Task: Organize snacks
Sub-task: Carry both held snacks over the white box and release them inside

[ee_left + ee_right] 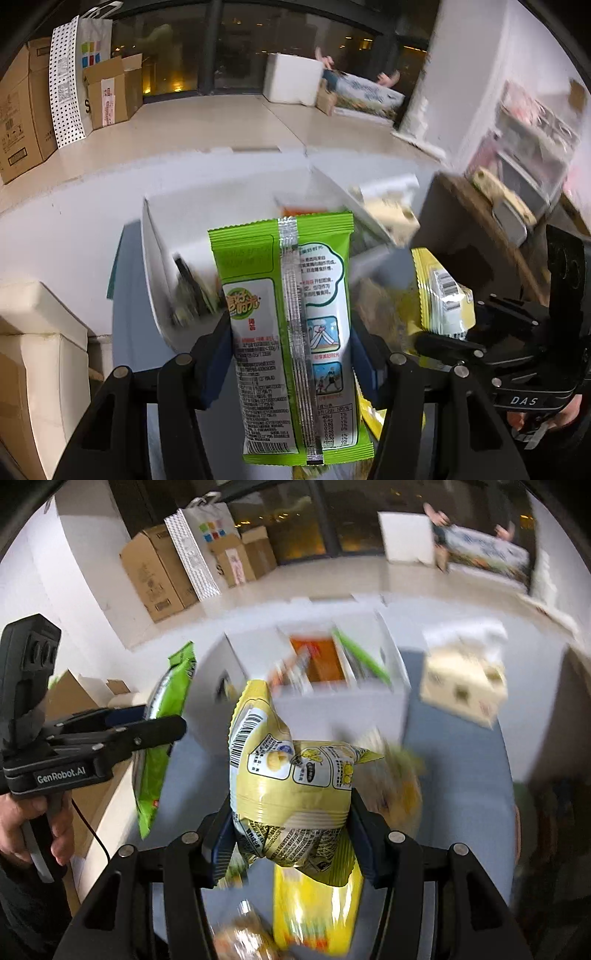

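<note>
Above the grey table (pixel 66 236), our left gripper (pixel 291 354) clamps a green packet (pixel 288 314); our right gripper (pixel 291 834) squeezes a yellow bag (pixel 291 794).

indoor light, dim | motion blur (mid-frame) | fisheye edges bent, dark

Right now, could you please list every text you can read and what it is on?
"DAS": on the right gripper.
"GenRobot.AI": on the left gripper.
"NRV%": table on the green packet.
Green packet's other print: Chinese, too small.
Yellow packet: barcode, print unreadable.
Cardboard boxes: labels blurred.
</note>
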Available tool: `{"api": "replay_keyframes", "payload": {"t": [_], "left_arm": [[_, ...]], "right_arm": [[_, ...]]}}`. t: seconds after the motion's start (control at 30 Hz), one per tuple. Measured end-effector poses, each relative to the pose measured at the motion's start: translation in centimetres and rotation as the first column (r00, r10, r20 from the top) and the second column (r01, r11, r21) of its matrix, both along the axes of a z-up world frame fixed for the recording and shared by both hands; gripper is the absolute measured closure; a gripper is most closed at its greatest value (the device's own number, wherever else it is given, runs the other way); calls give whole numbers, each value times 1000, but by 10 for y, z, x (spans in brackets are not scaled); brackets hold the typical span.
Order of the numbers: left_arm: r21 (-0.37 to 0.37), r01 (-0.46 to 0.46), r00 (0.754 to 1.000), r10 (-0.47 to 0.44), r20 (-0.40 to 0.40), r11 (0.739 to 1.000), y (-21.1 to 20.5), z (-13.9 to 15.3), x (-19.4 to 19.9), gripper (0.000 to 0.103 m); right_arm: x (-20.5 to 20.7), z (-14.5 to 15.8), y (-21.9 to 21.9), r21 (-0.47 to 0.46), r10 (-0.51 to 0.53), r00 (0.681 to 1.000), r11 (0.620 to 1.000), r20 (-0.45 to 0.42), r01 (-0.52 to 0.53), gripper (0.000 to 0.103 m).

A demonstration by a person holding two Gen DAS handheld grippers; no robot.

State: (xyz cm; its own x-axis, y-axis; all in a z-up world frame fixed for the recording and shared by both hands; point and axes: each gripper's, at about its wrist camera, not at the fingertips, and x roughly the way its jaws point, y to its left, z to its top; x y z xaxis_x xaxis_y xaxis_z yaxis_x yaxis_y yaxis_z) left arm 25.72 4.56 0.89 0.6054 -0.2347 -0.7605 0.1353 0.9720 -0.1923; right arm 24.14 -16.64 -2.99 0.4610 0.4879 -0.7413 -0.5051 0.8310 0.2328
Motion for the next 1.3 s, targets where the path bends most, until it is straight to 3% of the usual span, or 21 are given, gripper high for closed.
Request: {"api": "replay_keyframes", "payload": {"t": [0.23,0.33,0.47,0.53,0.57,0.6,0.63,0.77,0.83,0.97,1.03,1.17,1.3], "left_arm": [[33,-61,997,62,-37,998,30,17,81,40],[50,-80,994,84,-75,996,37,6,116,39],[84,-94,986,105,-131,992,43,-18,147,29],[107,-102,979,119,-166,989,43,-30,156,26],[101,-110,977,127,-172,989,44,-33,156,14],[88,-119,974,133,-181,989,45,-38,154,4],[86,-121,974,135,-180,989,45,-40,152,2],[121,-95,977,116,-179,988,40,-43,141,1],[107,-96,977,114,-182,990,39,-42,131,0],[100,-117,977,132,-166,988,42,-37,103,0],[88,-104,980,117,-162,991,41,-34,83,0],[135,-76,986,94,-135,988,27,-29,31,0],[105,-32,990,45,-132,994,15,-33,-22,0]], "right_arm": [[105,35,33,-70,-68,998,995,-2,68,44],[147,37,33,-95,-111,993,990,-23,109,44],[190,39,34,-134,-142,990,981,-3,140,41],[206,38,34,-146,-156,987,978,-20,152,33],[213,36,35,-142,-152,987,979,-42,145,23],[217,34,36,-128,-145,988,982,-62,136,20],[221,31,36,-113,-142,987,985,-75,133,13],[218,21,34,-95,-145,986,986,-88,136,10],[213,17,36,-105,-128,988,987,-88,119,0],[189,23,36,-100,-100,994,991,-48,95,0],[170,31,31,-75,-75,997,995,-33,72,0],[119,44,21,-57,-52,998,997,25,53,0],[57,45,-3,8,-34,998,999,48,33,0]]}}
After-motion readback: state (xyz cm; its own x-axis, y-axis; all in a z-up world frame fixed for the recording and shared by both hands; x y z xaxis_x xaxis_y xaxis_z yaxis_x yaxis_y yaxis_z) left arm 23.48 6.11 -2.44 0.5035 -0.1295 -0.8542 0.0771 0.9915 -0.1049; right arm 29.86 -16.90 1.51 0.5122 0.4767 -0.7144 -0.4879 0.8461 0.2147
